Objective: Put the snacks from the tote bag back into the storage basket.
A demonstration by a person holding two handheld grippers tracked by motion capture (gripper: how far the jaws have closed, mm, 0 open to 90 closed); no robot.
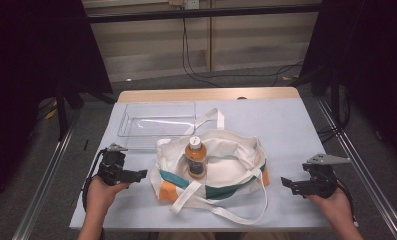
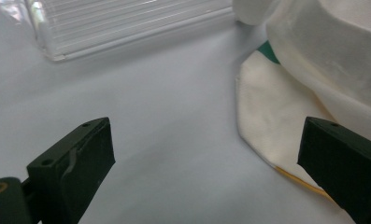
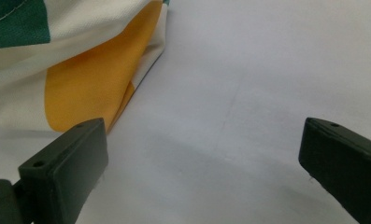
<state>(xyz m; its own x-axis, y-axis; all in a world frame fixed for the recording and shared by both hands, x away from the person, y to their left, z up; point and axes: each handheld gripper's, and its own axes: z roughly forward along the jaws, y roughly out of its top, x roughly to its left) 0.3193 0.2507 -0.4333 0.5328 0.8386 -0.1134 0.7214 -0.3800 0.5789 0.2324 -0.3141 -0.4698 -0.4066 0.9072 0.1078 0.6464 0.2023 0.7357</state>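
- Setting: a lab recording station, not a home or shop.
- Black metal frame spans overhead; dark curtains hang at both sides.
- Cables trail down the back wall onto grey carpet.
- Aluminium rails flank a small wooden table under a pale sheet.

On the table we count one cream tote bag with green and orange patches, and one bottle of amber drink standing inside it. We count one clear plastic tray beyond the bag. Two hand-held grippers complete the tally: the left gripper and the right gripper, one at each side.
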